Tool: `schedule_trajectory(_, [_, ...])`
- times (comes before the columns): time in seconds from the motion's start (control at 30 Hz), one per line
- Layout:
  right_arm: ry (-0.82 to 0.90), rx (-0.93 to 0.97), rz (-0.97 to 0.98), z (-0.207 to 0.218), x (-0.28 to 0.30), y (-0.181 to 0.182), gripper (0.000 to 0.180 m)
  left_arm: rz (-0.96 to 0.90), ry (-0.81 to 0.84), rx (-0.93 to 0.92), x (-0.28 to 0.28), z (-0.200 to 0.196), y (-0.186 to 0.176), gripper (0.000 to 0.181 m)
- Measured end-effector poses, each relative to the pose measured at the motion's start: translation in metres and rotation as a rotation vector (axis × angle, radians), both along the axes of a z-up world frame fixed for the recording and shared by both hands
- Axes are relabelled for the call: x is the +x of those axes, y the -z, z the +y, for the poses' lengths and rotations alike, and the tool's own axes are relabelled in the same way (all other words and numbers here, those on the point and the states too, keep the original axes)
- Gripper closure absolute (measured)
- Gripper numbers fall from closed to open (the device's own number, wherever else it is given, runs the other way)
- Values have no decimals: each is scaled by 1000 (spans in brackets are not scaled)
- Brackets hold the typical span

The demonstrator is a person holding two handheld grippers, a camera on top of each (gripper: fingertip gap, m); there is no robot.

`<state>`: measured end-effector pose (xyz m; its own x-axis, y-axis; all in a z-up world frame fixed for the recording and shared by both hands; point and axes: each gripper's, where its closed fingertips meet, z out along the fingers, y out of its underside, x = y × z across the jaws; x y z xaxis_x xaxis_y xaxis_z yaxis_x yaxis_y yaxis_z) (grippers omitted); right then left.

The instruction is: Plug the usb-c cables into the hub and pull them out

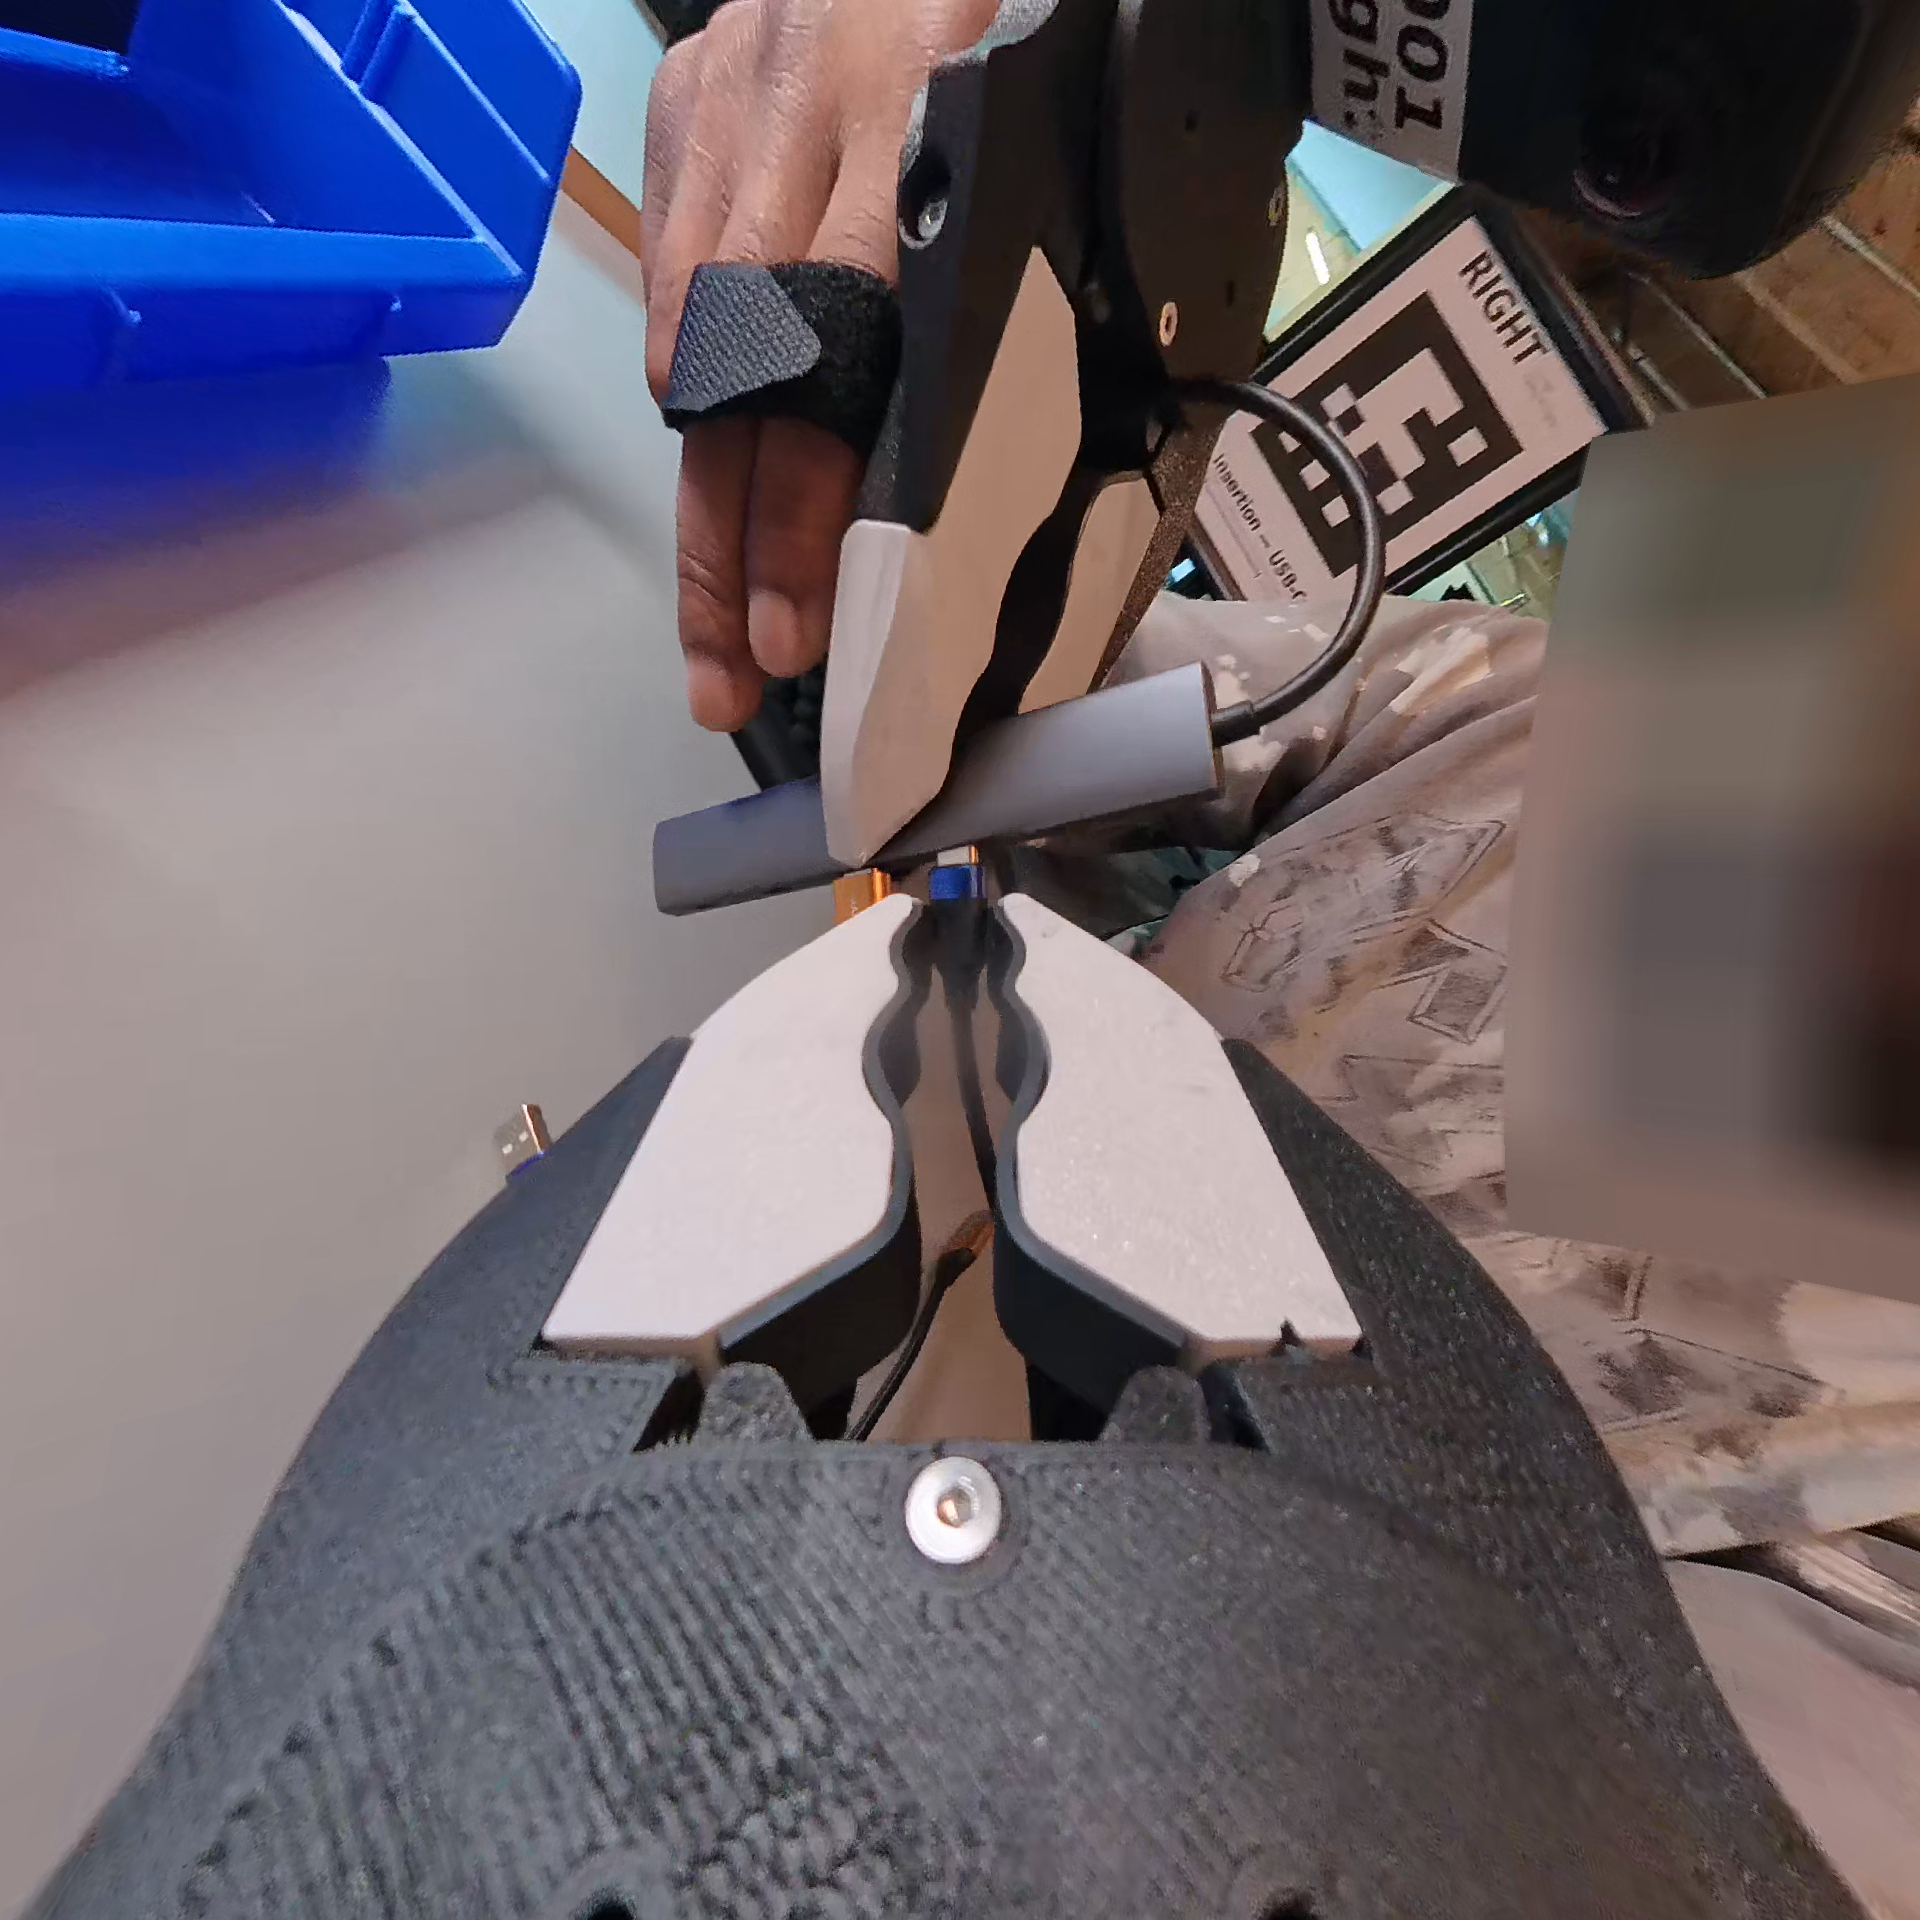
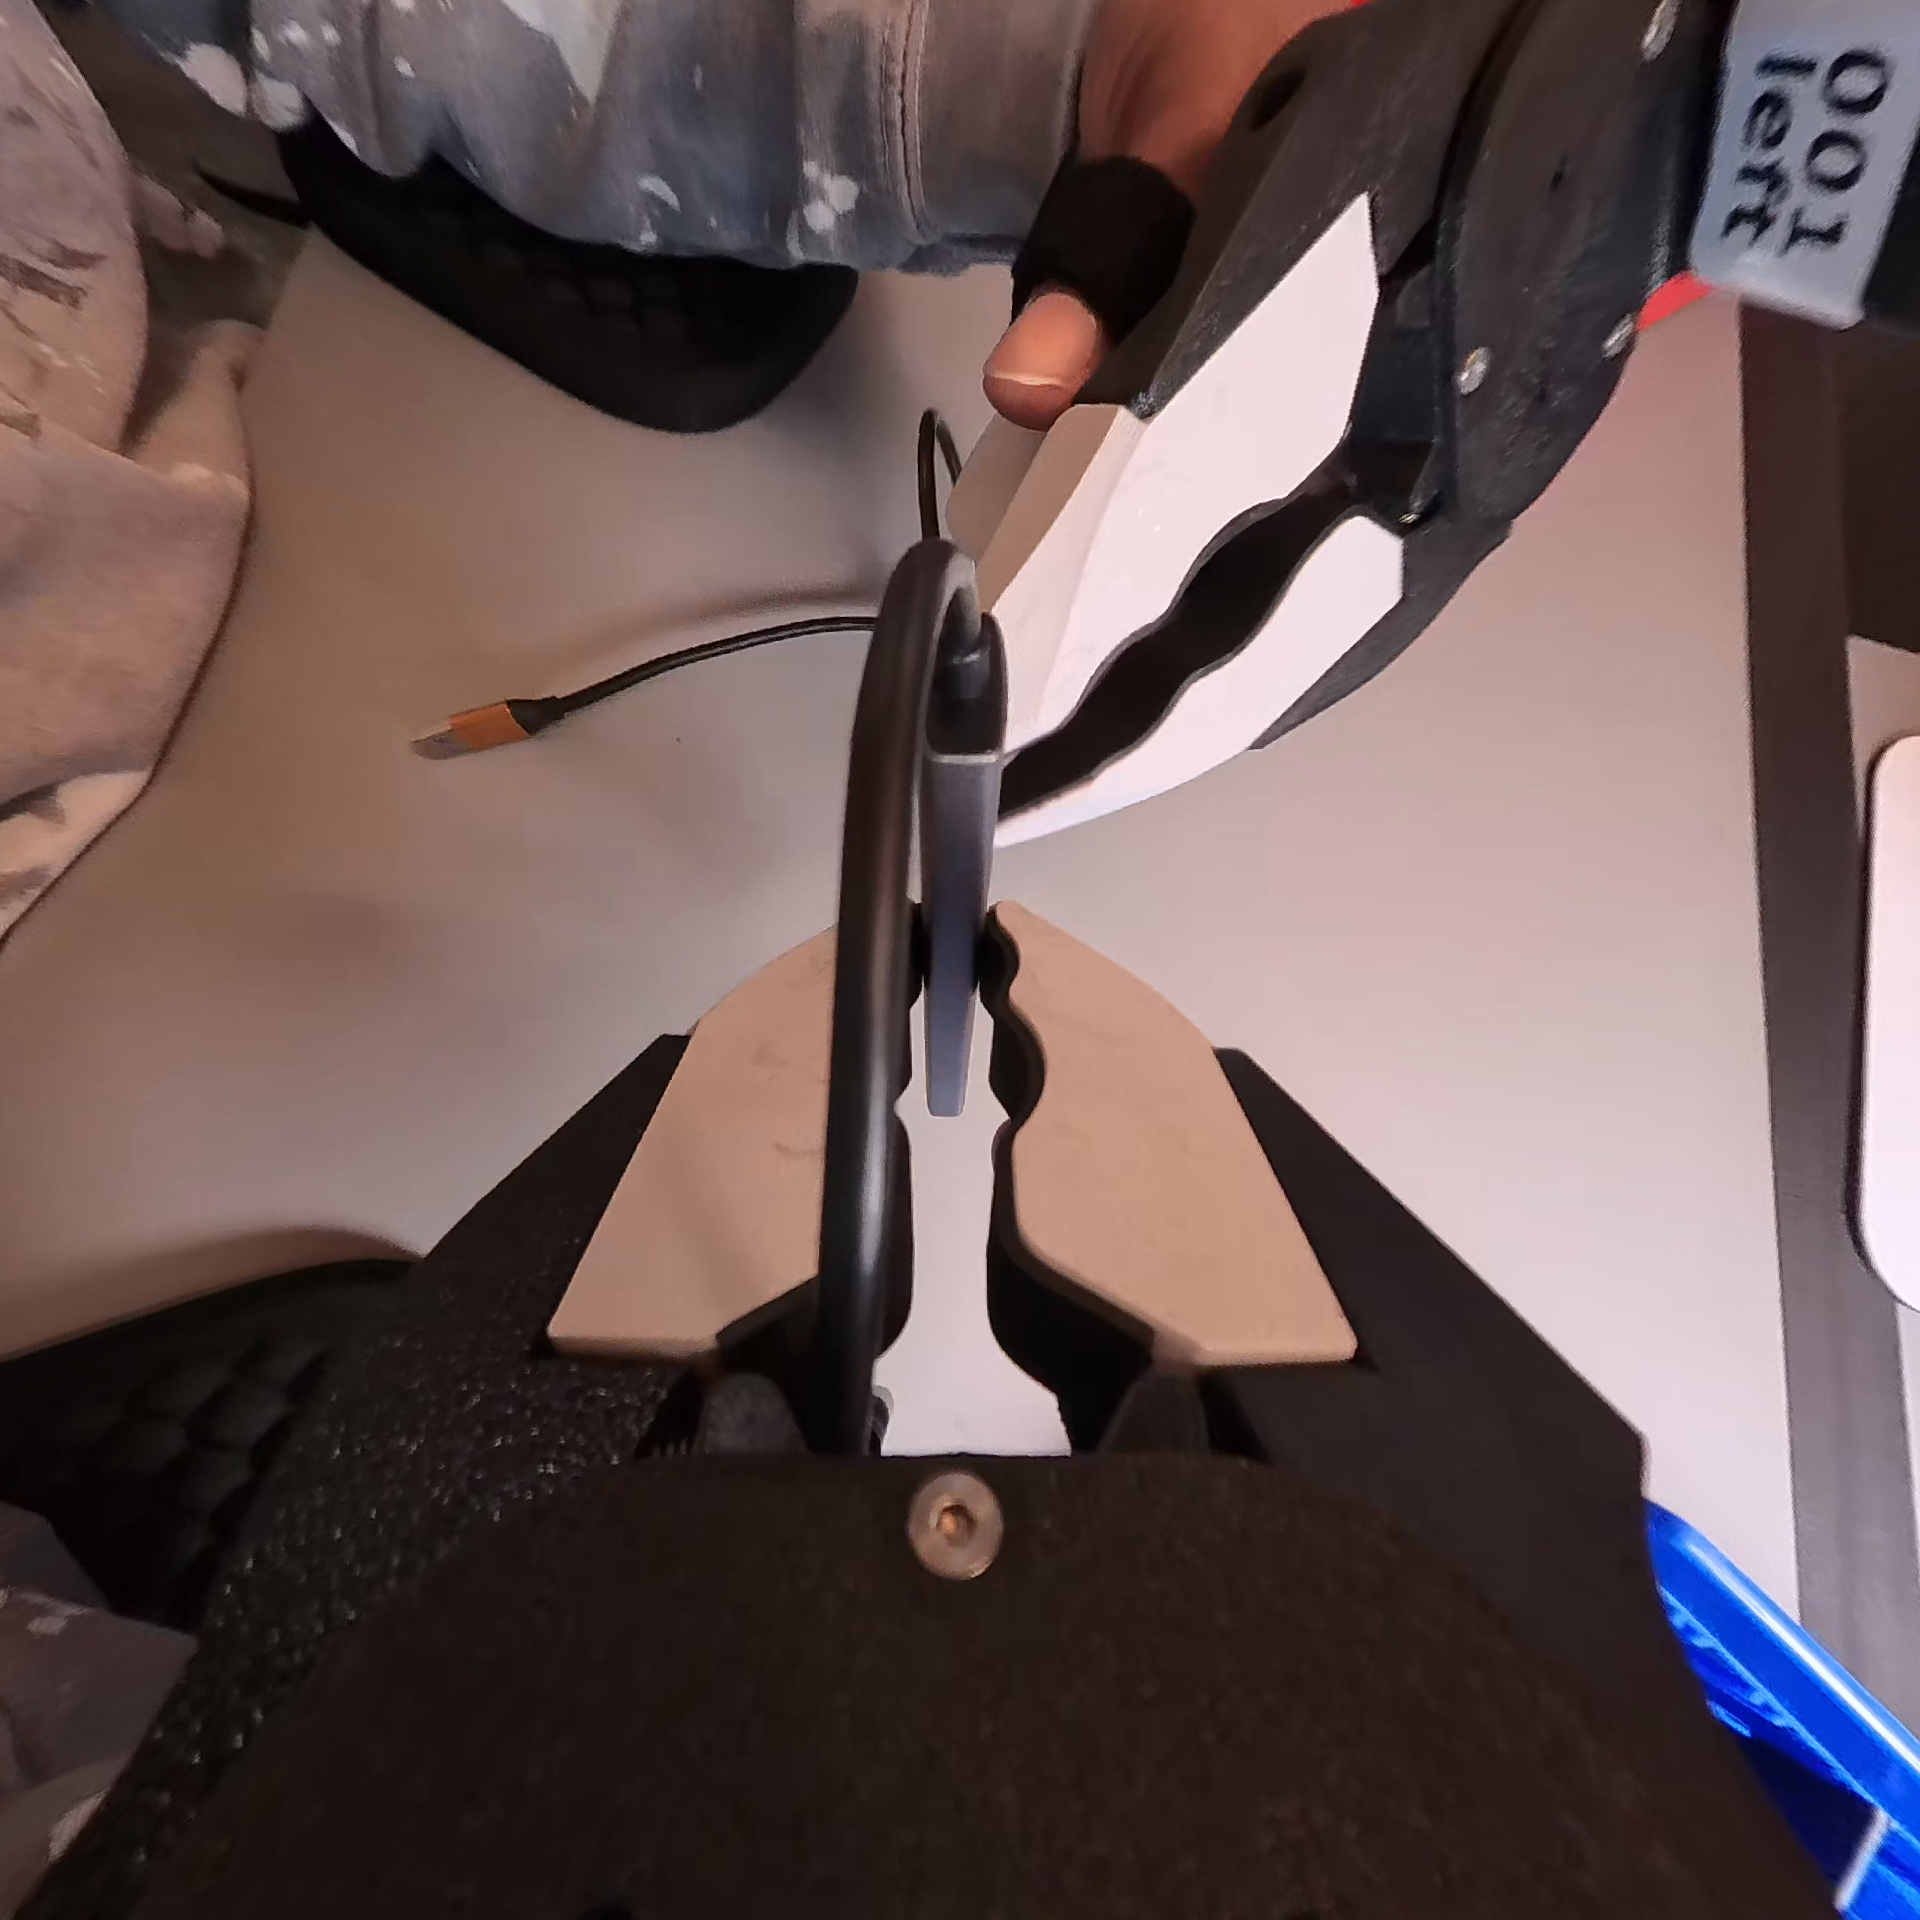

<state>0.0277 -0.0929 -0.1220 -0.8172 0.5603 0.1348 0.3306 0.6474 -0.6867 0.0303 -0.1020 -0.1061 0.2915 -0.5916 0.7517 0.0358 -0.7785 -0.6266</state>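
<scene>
The grey usb hub (image 1: 1081, 769) hangs in the air, and my right gripper (image 1: 894, 831) is shut across it from above. My left gripper (image 1: 956, 909) is shut on a blue usb-c plug (image 1: 956, 883) right under the hub's long edge. A short silver tip shows between the plug and the hub. An orange plug (image 1: 857, 891) sits at the hub edge beside it. In the right wrist view the hub (image 2: 951, 987) stands edge-on in my right gripper (image 2: 956, 935), with its black cable (image 2: 868, 935) looped over. The left gripper (image 2: 1023, 774) is just beyond it.
A blue bin (image 1: 260, 187) stands at the upper left and shows at the lower right (image 2: 1787, 1714) in the right wrist view. An orange-ended cable (image 2: 488, 727) lies on the pale table (image 2: 1351, 1039). A loose usb plug (image 1: 525, 1138) and a marker sign (image 1: 1423, 416) also show. The tips of both grippers are at nearly the same place.
</scene>
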Motion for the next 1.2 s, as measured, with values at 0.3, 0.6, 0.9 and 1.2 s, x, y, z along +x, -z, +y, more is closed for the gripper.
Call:
schedule_trajectory(0.3, [39, -118, 43, 5, -11, -9, 170, 101, -107, 187, -12, 10, -14, 173])
schedule_trajectory(0.6, [88, -264, 152, 20, -10, -42, 170, 407, -254, 468, -31, 14, -35, 159])
schedule_trajectory(0.9, [139, -498, 255, 15, -26, -79, 170, 543, -352, 610, -39, 19, -52, 163])
schedule_trajectory(1.2, [157, -499, 307, 7, -37, -81, 170, 583, -348, 607, -42, 12, -56, 173])
